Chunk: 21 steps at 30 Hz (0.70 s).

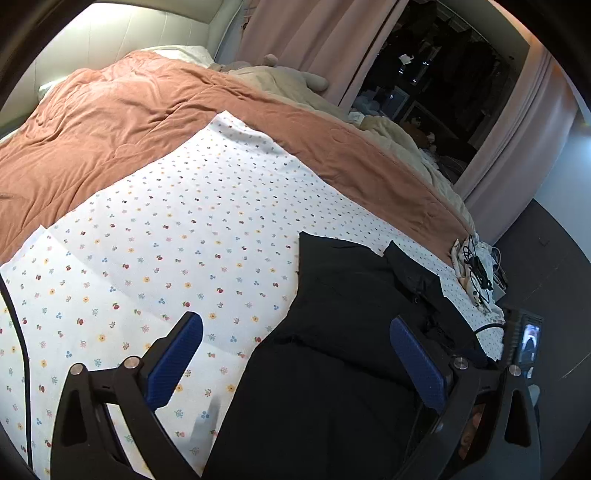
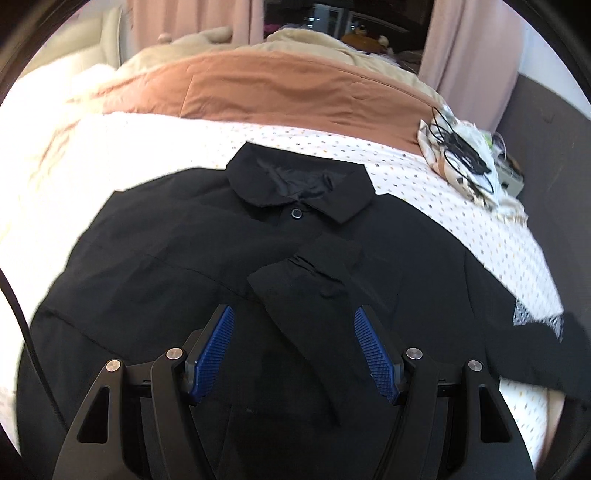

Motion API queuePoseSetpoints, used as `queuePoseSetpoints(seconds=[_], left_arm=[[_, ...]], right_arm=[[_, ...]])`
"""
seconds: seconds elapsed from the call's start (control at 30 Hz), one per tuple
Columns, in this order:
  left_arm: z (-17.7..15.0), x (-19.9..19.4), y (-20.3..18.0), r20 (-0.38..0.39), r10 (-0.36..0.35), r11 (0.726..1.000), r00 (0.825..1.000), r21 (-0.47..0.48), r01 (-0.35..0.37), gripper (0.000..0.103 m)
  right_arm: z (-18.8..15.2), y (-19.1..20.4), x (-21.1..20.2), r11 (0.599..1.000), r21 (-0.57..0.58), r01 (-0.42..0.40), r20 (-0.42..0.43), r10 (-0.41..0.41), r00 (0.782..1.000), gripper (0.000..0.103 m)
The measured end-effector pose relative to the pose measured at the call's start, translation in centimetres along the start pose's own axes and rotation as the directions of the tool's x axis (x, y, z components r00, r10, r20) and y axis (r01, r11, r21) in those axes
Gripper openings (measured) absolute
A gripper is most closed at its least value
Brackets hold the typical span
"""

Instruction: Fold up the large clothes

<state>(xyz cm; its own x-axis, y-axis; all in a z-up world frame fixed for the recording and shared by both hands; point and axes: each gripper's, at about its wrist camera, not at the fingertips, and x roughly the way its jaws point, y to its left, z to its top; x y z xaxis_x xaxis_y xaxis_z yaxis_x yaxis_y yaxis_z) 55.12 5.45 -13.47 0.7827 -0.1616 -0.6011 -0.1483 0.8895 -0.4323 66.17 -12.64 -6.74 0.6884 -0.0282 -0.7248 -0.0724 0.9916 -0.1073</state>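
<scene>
A black collared garment lies spread on the floral bed sheet, collar away from me, one sleeve cuff folded across its front. My right gripper is open and empty, jaws either side of that folded sleeve, above it. In the left wrist view the garment lies at lower right on the sheet. My left gripper is open and empty over the garment's left edge, its right finger above the cloth.
An orange duvet covers the far half of the bed, with a beige blanket behind it. A heap of cloth with black cables sits at the bed's right edge. Pink curtains hang beyond.
</scene>
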Motion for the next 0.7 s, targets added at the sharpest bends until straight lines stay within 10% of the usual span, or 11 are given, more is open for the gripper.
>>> queuePoseSetpoints(seconds=[0.2, 0.27, 0.43, 0.7], left_arm=[[0.0, 0.3, 0.4, -0.012, 0.010, 1.000, 1.000, -0.005, -0.010, 0.103], [0.0, 0.3, 0.4, -0.012, 0.002, 1.000, 1.000, -0.008, -0.002, 0.103], [-0.1, 0.2, -0.3, -0.011, -0.007, 1.000, 1.000, 0.014, 0.007, 0.103], [-0.4, 0.3, -1.0, -0.013, -0.008, 1.000, 1.000, 0.028, 0.008, 0.103]], right_arm=[[0.0, 1.1, 3.2, 0.997, -0.030, 0.070, -0.049, -0.071, 0.996, 0.066], [0.0, 0.8, 3.2, 0.998, -0.032, 0.062, -0.049, -0.064, 0.997, 0.031], [-0.2, -2.6, 1.0, 0.997, 0.056, 0.051, -0.012, -0.050, 0.999, 0.010], [-3.6, -12.2, -1.9, 0.925, 0.379, 0.018, 0.026, -0.031, 0.999, 0.010]])
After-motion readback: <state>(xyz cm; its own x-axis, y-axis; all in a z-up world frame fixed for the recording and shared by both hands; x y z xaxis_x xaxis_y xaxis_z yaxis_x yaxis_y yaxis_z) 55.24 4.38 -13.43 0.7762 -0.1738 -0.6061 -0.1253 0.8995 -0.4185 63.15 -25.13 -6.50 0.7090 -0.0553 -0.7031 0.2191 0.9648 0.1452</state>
